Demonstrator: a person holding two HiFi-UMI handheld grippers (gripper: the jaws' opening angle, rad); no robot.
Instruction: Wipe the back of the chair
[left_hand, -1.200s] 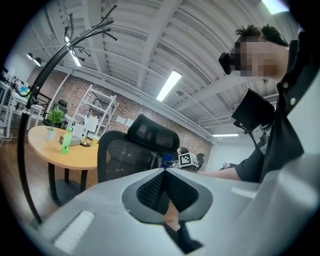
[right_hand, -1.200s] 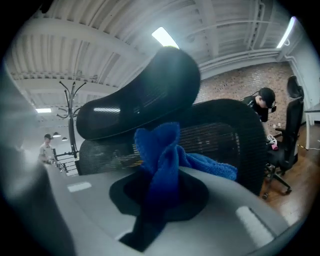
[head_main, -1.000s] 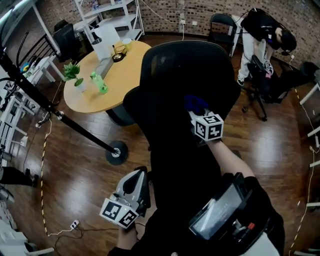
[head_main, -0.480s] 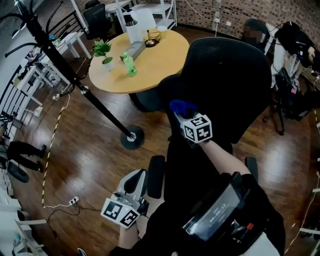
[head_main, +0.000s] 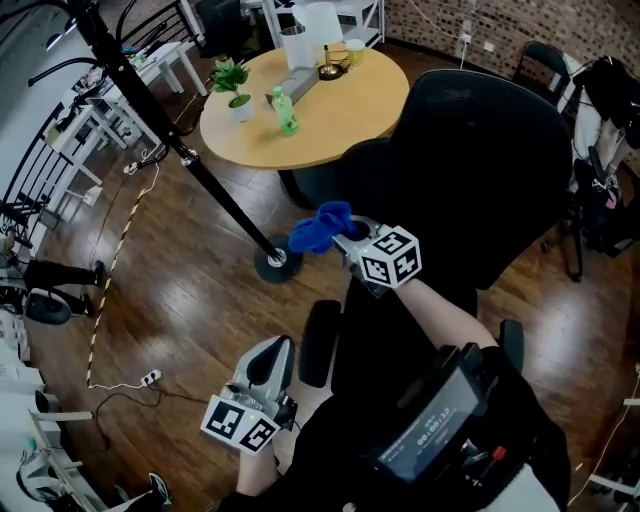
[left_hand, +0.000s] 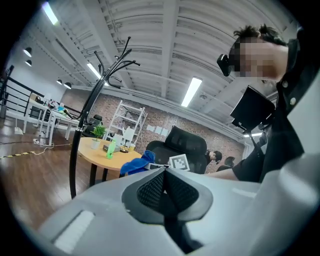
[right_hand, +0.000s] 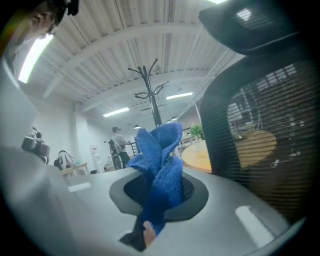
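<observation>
Chair (head_main: 470, 170), black with a mesh back, stands beside a round wooden surface (head_main: 330, 110), its back toward the person. The right gripper (head_main: 348, 233) is held just off the left edge of that back, jaws clamped on a bunched blue cloth (head_main: 320, 228) that sticks out over the floor. The left gripper (head_main: 268, 362) hangs low by the person's side, jaws together with nothing between them. A green bottle (head_main: 286, 111) stands on the surface.
</observation>
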